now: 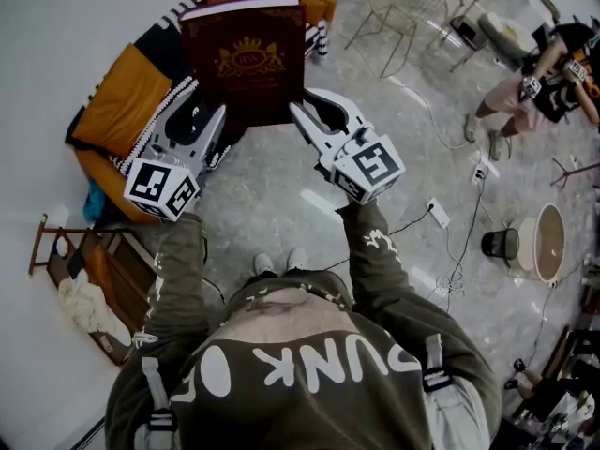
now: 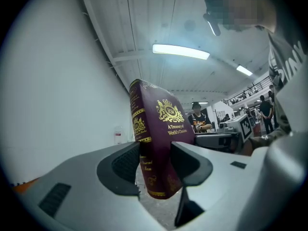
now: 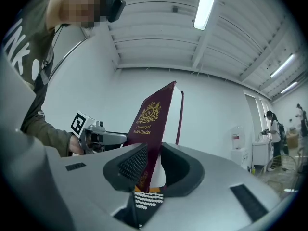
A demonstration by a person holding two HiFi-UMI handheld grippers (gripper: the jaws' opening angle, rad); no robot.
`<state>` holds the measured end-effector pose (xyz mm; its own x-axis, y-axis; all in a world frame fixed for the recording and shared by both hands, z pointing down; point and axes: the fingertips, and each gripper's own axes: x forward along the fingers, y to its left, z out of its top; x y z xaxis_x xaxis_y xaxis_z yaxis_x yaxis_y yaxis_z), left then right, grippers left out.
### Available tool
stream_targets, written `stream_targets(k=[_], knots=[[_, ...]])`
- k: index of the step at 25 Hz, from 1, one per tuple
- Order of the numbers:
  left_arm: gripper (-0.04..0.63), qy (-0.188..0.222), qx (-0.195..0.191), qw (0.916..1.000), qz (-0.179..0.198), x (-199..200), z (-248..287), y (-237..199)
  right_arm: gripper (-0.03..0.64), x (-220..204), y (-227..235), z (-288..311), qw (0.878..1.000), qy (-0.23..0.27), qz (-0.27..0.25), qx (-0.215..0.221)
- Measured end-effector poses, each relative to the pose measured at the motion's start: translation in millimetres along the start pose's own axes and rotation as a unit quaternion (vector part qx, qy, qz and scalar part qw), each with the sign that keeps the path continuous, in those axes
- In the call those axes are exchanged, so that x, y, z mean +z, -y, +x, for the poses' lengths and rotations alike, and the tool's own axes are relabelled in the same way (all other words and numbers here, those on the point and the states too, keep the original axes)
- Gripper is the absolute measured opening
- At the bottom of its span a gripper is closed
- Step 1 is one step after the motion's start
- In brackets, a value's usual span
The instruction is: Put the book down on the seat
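A thick maroon book point(image 1: 244, 54) with a gold crest is held up over an orange seat point(image 1: 117, 101) draped with a striped throw. My left gripper point(image 1: 217, 118) is shut on the book's lower left corner; in the left gripper view the pads press on the spine and cover of the book point(image 2: 161, 124) at my left gripper point(image 2: 154, 166). My right gripper point(image 1: 302, 118) is shut on the lower right corner. In the right gripper view the book point(image 3: 153, 114) stands upright in my right gripper point(image 3: 153, 166), with the orange seat showing below the jaws.
A wooden rack point(image 1: 84, 279) stands against the wall at lower left. Cables and a power strip point(image 1: 438, 212) lie on the marble floor to the right, near a black bucket point(image 1: 500, 244) and a basin point(image 1: 548, 242). A person point(image 1: 534, 82) and wire-frame chairs point(image 1: 384, 26) are further off.
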<state>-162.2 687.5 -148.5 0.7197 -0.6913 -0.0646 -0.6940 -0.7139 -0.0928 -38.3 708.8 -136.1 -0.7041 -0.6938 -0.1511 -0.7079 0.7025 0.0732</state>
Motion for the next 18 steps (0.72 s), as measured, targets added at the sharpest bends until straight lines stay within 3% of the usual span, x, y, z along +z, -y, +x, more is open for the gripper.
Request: stream_targets(k=[10, 18], knots=[[0.187, -0.017, 0.0, 0.9999, -0.001, -13, 65, 2, 0.097, -16, 65, -5, 1.0, -0.006, 0.011, 0.001], [0.187, -0.019, -0.01, 0.9997, -0.015, -48, 137, -61, 0.097, -52, 136, 53, 0.999, -0.023, 0.021, -0.012]])
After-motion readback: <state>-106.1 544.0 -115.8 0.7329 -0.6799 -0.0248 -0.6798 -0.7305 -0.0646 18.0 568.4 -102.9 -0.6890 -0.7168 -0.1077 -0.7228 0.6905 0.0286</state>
